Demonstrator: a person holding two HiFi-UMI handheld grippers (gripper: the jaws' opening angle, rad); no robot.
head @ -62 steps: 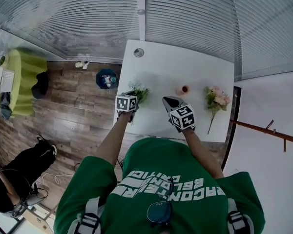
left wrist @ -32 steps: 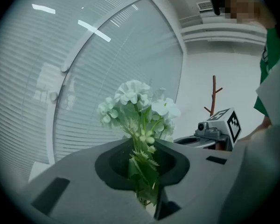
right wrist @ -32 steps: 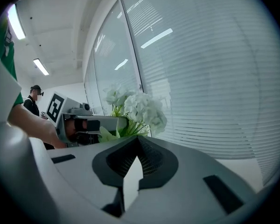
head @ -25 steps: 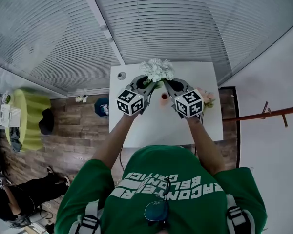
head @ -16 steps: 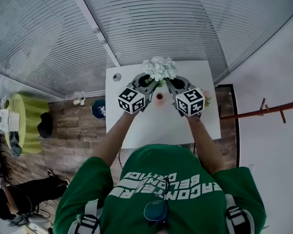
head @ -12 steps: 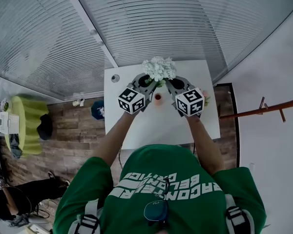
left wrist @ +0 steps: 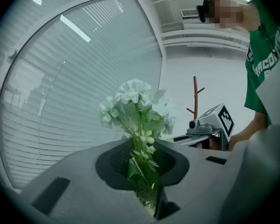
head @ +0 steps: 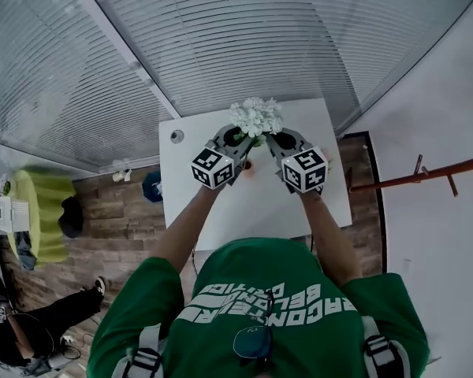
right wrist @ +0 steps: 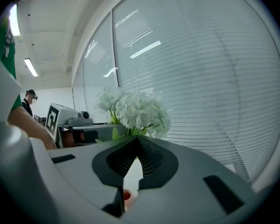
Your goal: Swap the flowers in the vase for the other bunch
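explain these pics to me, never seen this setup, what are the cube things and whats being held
No robot: a person in a green shirt holds a two-jaw gripper in each hand; the marker cubes are part of them. The overhead picture is from a camera on the person's head, looking down. The other two are from cameras on each gripper, looking along its jaws. Below is a white table with a small reddish vase. The left gripper is clamped on the stems of a white flower bunch. The right gripper is closed beside it, apparently empty.
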